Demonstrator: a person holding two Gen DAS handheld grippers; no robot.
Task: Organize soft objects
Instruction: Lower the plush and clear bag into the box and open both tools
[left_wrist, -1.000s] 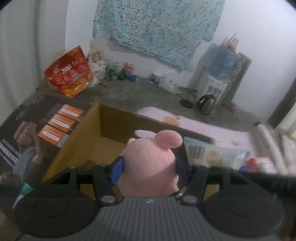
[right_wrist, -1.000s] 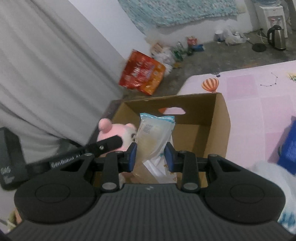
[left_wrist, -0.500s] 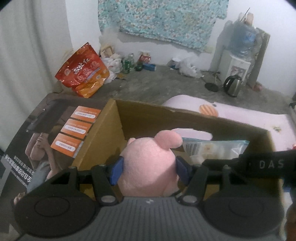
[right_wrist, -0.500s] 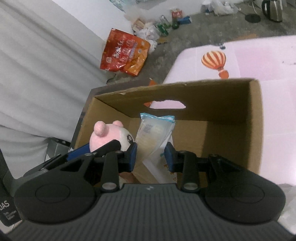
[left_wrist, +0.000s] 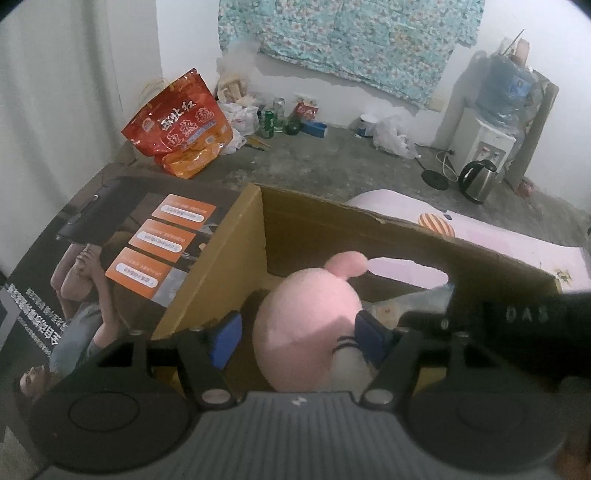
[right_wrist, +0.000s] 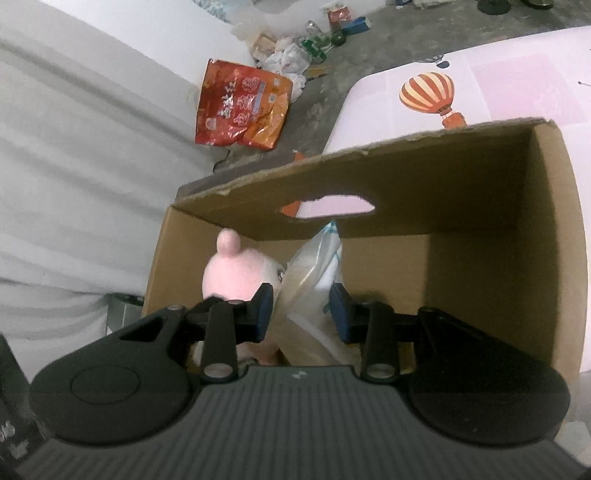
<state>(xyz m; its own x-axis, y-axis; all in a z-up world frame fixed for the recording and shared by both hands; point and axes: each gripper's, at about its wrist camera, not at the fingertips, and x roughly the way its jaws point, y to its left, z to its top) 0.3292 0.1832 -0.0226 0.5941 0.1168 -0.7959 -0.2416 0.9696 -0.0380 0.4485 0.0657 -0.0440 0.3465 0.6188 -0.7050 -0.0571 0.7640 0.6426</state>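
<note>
A lived-in home room: water dispenser (left_wrist: 484, 144), kettle (left_wrist: 476, 179), floral cloth (left_wrist: 343, 40) on the wall, littered concrete floor (left_wrist: 332, 162).

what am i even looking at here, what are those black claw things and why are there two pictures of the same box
Those black claws are no robot: a person holds a two-finger gripper in each hand, and a wide-angle camera on each one looks forward along its fingers. So one picture comes from each hand.

Both point down into an open cardboard box that stands on a pink mat printed with a balloon.

In the left hand's picture, the left gripper has a pink plush toy between its blue pads. Its jaws have just been opening: a gap shows beside the left pad, so the toy is being let go inside the box.

In the right hand's picture, the right gripper pinches a clear plastic packet, with the same toy beside it.

On the floor behind lie a red snack bag and a kettle.
</note>
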